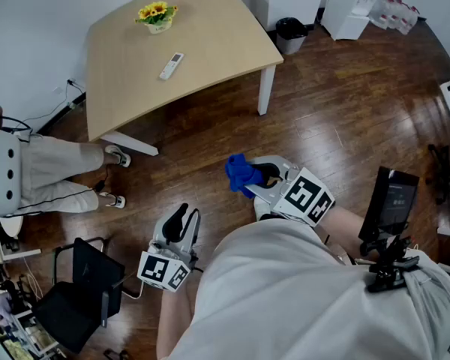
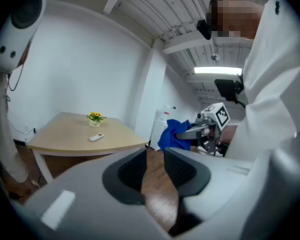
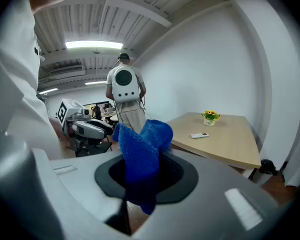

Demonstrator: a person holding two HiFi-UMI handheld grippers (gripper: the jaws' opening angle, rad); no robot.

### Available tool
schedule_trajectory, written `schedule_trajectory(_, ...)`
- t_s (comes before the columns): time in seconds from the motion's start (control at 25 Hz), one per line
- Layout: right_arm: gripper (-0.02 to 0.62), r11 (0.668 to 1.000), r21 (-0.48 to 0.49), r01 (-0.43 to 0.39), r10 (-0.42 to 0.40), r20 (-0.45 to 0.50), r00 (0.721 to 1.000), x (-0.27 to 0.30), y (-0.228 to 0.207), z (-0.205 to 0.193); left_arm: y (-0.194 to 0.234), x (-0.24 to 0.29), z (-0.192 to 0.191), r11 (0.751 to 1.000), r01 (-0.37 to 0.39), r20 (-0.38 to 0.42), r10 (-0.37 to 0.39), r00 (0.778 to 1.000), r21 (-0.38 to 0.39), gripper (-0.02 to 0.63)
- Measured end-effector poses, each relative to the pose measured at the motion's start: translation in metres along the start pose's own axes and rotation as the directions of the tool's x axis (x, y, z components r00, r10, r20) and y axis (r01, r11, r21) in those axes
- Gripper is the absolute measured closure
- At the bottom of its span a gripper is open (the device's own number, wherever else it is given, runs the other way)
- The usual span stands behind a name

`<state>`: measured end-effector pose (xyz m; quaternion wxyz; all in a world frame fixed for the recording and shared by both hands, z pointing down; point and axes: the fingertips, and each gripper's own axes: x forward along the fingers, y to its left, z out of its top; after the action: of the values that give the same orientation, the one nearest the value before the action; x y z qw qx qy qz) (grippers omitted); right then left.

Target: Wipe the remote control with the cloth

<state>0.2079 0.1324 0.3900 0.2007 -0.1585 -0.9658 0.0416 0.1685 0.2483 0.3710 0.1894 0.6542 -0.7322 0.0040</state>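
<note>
The white remote control [image 1: 172,65] lies on the light wooden table [image 1: 210,43], far ahead of both grippers; it also shows as a small white remote [image 2: 96,137] in the left gripper view and a distant remote [image 3: 199,135] in the right one. My right gripper [image 1: 249,177] is shut on a blue cloth [image 1: 240,173], which bunches up above its jaws as a thick blue fold [image 3: 142,151]. My left gripper [image 1: 178,222] is held lower left over the floor, shut with nothing between its jaws. From the left gripper view the cloth [image 2: 174,132] and right gripper [image 2: 210,126] appear to the right.
A pot of yellow flowers [image 1: 157,13] stands near the table's far edge. A second person [image 1: 37,175] stands left of the table. A black bin [image 1: 289,32] and white cabinet [image 1: 352,4] lie beyond it. A black chair [image 1: 79,291] and a tripod-mounted screen [image 1: 390,208] flank me on the wooden floor.
</note>
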Motion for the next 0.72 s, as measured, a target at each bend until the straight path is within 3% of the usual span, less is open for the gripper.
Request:
schedule_trajectory(0.12, 0.517, 0.999, 0.001, 0.042, -0.042, 0.01, 0.999, -0.007, -0.022, 0.0, 0.017, 0.018, 0.009, 1.0, -0.001, 0.009, 0.001, 1.0, 0.009, 0.495)
schedule_trajectory(0.32, 0.517, 0.996, 0.027, 0.083, -0.084, 0.005, 0.996, -0.025, -0.096, -0.009, 0.033, 0.078, 0.028, 1.0, -0.026, -0.003, 0.026, 1.0, 0.005, 0.495)
schedule_trajectory(0.6, 0.517, 0.988, 0.09, 0.128, -0.13, 0.023, 0.991, -0.008, -0.139, -0.007, 0.076, 0.114, 0.041, 0.999, -0.024, -0.037, 0.025, 0.999, 0.034, 0.495)
schedule_trajectory(0.72, 0.517, 0.985, 0.086, 0.151, -0.153, 0.021, 0.988, 0.014, -0.155, -0.002, 0.102, 0.133, 0.045, 0.999, 0.019, -0.032, -0.018, 0.999, 0.041, 0.495)
